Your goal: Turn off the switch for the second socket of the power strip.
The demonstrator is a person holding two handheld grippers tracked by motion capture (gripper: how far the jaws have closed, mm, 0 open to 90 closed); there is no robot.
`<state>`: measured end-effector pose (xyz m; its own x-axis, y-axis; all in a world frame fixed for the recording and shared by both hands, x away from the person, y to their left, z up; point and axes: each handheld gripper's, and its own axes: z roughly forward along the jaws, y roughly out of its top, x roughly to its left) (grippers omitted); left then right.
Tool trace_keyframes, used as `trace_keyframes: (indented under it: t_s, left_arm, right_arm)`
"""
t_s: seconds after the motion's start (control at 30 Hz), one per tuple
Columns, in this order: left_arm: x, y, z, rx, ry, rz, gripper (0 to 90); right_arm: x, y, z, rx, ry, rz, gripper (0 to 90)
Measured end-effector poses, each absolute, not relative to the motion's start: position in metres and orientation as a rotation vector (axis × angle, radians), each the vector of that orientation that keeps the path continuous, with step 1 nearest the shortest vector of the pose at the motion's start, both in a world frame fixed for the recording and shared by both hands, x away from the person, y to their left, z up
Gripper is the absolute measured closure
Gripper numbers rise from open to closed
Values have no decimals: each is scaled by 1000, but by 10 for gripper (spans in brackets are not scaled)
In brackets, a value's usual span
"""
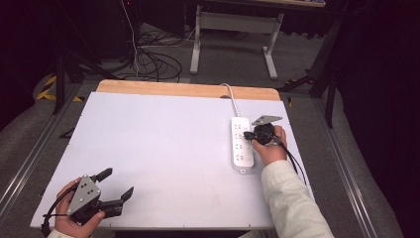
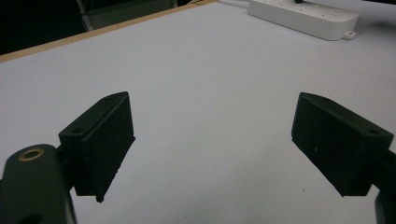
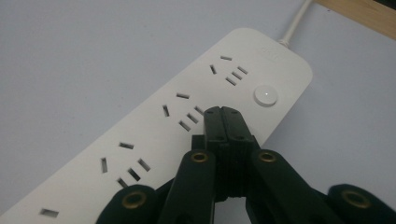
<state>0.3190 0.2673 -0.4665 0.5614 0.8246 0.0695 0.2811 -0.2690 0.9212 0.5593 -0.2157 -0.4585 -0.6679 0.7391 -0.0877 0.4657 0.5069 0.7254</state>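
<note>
A white power strip (image 1: 241, 143) lies on the right side of the white table, its white cord (image 1: 229, 94) running off the far edge. In the right gripper view the power strip (image 3: 154, 126) shows several sockets and a round white button (image 3: 265, 94). My right gripper (image 3: 222, 112) is shut with nothing between its jaws, its tip resting over the strip just short of the button. In the high view the right gripper (image 1: 247, 135) reaches onto the strip from the right. My left gripper (image 1: 118, 184) stands open near the front left corner; its left gripper view (image 2: 210, 140) has bare table between the jaws.
The white table top (image 1: 163, 148) has a wooden strip (image 1: 188, 89) along its far edge. Beyond it are cables on the floor (image 1: 153, 62) and a white desk frame (image 1: 233, 34). The power strip's end (image 2: 303, 16) lies far ahead of the left gripper.
</note>
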Motion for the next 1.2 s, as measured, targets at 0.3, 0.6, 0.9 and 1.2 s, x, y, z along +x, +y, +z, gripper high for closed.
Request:
trace_keyframes:
  t_s: [0.3,0.6,0.9,1.2]
  left_arm:
    - [320,267,-466,1818,908,695,139]
    - [320,267,-466,1819,907,700,139]
    - [320,267,-466,1817,912,697,140]
    - [320,267,-466,1813,913,693,139]
  right_arm:
    - [554,-215,-456,987,2303,996,900]
    - [546,-219,-438,950,2275,1069,900]
    - [533,-218,-421,909,2256,1129,900]
    - [521,-220,-406,890,2242,1170,900]
